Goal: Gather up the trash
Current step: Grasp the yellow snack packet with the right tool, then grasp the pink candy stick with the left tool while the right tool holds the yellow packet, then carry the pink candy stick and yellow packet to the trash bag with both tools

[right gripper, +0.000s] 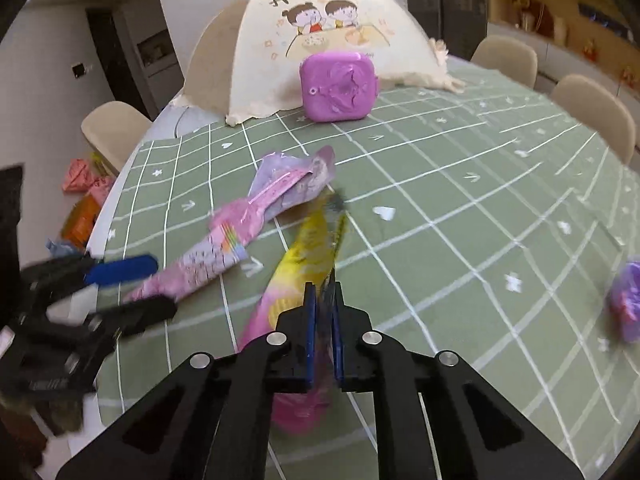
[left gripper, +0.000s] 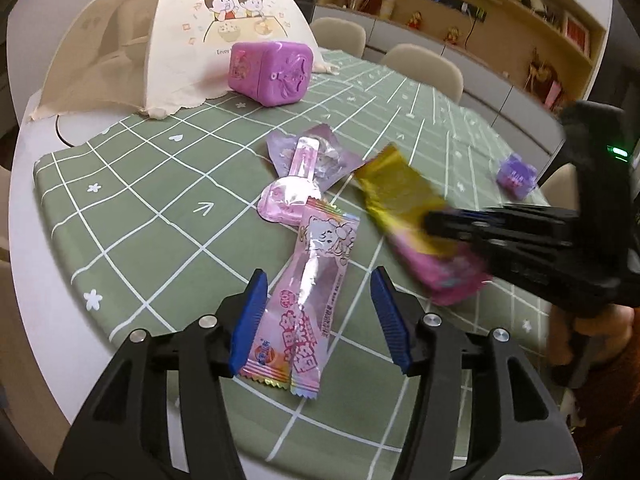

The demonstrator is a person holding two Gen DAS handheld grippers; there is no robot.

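Covering most of the round white bench point(left gripper: 36, 216) lay a sage-green cloth with a white grid and small stars and hearts point(left gripper: 160, 216); beige padded chairs point(left gripper: 424, 68) stood around it, and a wooden wall shelf with small ornaments point(left gripper: 520, 4) ran behind; on the floor to the left, in the right wrist view, lay orange and pink packets point(right gripper: 82, 196), blurred. At the far side of the bench stood a cream mesh food cover printed with two cartoon children point(left gripper: 224, 28); just before it sat a closed purple plastic cube-shaped box with a raised figure on its face point(left gripper: 272, 72), its contents hidden. A small lilac crumpled item point(left gripper: 516, 176) lay well apart to the right. Near the middle lay a lilac torn foil packet point(left gripper: 316, 156), a clear pink wrapper with a rounded end point(left gripper: 288, 196) overlapping it, and a long pink printed candy wrapper point(left gripper: 308, 296). The left gripper point(left gripper: 320, 316) held its blue fingers point(left gripper: 248, 320) wide, one on each side of the long pink wrapper, not touching it. The right gripper point(right gripper: 323, 332) had its fingers pressed narrowly onto a yellow-and-magenta foil wrapper point(right gripper: 308, 256), which showed motion blur beside the other wrappers.
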